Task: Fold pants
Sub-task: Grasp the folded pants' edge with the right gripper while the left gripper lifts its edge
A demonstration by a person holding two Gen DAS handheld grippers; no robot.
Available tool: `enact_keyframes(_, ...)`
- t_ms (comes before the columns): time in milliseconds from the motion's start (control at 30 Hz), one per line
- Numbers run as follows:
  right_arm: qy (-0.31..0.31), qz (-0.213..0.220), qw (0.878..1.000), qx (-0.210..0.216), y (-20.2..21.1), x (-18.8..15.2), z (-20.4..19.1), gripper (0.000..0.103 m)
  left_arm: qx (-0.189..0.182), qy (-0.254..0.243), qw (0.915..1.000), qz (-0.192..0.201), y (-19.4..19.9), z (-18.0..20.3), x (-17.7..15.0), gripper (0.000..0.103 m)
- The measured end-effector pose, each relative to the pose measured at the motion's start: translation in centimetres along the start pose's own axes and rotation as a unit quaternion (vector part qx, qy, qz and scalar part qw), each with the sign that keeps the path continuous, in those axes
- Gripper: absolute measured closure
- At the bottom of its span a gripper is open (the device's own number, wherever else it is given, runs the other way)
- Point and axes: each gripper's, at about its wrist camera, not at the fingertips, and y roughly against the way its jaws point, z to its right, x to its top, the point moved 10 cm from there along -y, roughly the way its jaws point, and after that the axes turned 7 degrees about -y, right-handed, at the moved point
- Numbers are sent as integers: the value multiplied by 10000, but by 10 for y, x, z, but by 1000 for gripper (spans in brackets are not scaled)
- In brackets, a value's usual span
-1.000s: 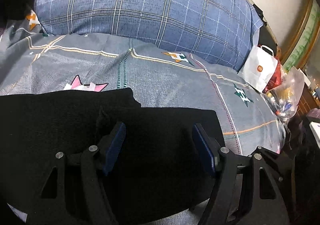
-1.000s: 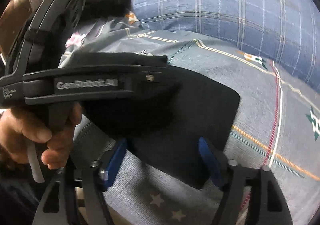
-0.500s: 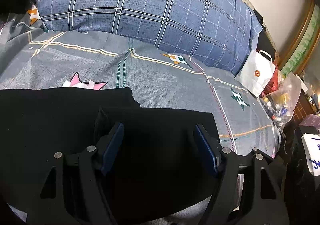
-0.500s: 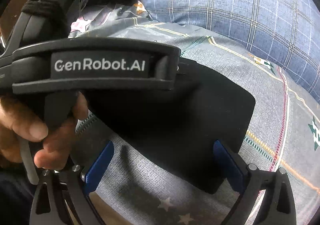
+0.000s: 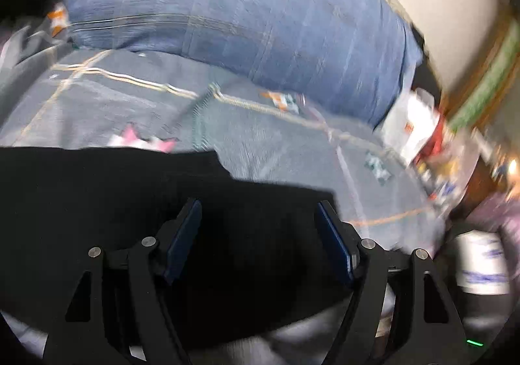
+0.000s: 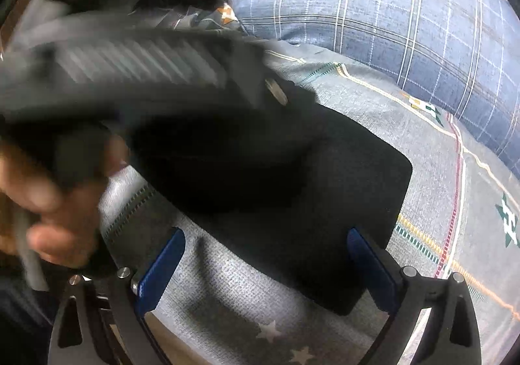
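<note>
Widened, the right gripper (image 6: pixel 265 262) jaws stand released over folded pants (image 6: pixel 341 202); left gripper (image 5: pixel 258 236) likewise.

The folded black fabric pants (image 6: pixel 341 202) lie flat on the grey patterned bedsheet (image 6: pixel 432 170). Behind them a big blue checked pillow (image 5: pixel 243 14) rests on the sheet. Right of the pillow, at the bed's edge, sits a white paper bag (image 5: pixel 409 124).

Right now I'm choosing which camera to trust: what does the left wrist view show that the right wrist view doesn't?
Left only: a white paper bag and clutter beside the bed; left gripper open over the black pants. Right only: the person's hand, the right gripper open, having just widened. Both: pants, grey bedsheet, blue plaid pillow.
</note>
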Motion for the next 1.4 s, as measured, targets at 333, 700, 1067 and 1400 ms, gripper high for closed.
enact_keyframes(333, -1363, 999, 9837, 607, 46, 38, 32, 23, 293, 1996, 9789, 328, 165, -145, -33, 16)
enact_keyframes(700, -1196, 528, 9902, 485, 16, 33, 21, 23, -354, 3690, 9287, 109, 137, -227, -71, 16)
enact_keyframes(1067, -1101, 499, 9919, 388, 11, 31, 21, 23, -522, 4091, 9087, 645, 133, -251, -65, 27)
enact_keyframes(1400, -1038, 488, 9928, 348, 9, 29, 20, 22, 57, 3899, 9197, 465, 131, -260, -74, 67)
